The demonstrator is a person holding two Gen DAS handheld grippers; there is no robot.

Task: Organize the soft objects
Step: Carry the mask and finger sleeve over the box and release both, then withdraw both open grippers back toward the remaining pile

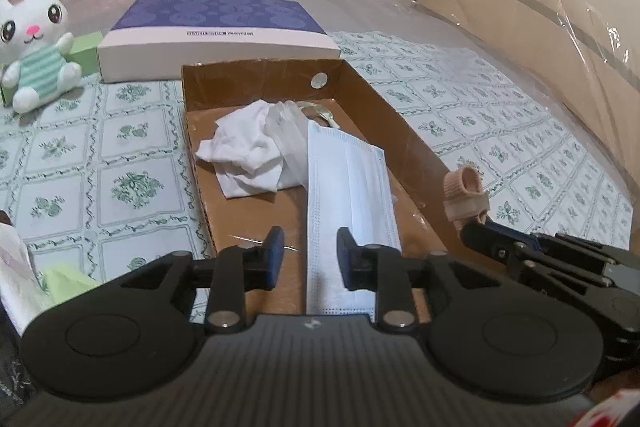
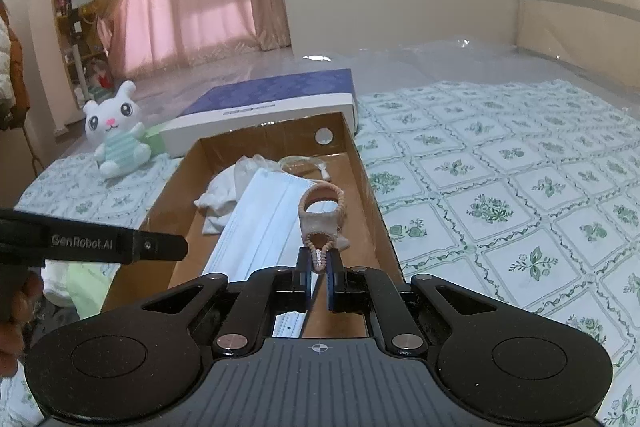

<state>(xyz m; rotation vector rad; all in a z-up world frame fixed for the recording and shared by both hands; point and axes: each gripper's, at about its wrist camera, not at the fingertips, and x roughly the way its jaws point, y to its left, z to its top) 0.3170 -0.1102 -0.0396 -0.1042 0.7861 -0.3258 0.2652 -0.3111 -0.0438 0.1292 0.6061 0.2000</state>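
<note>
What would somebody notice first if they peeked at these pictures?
Probably the white plush bunny in a striped green shirt, sitting on the flowered bedcover beside a purple box. Next, the open cardboard box in the middle, holding a blue face mask and a crumpled white cloth. Then the right gripper, pinching a small pinkish fabric sleeve over that box.

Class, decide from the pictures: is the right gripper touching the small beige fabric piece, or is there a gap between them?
Touching. The right wrist view shows the right gripper shut on the lower end of the beige fabric piece, which hangs over the cardboard box.
</note>
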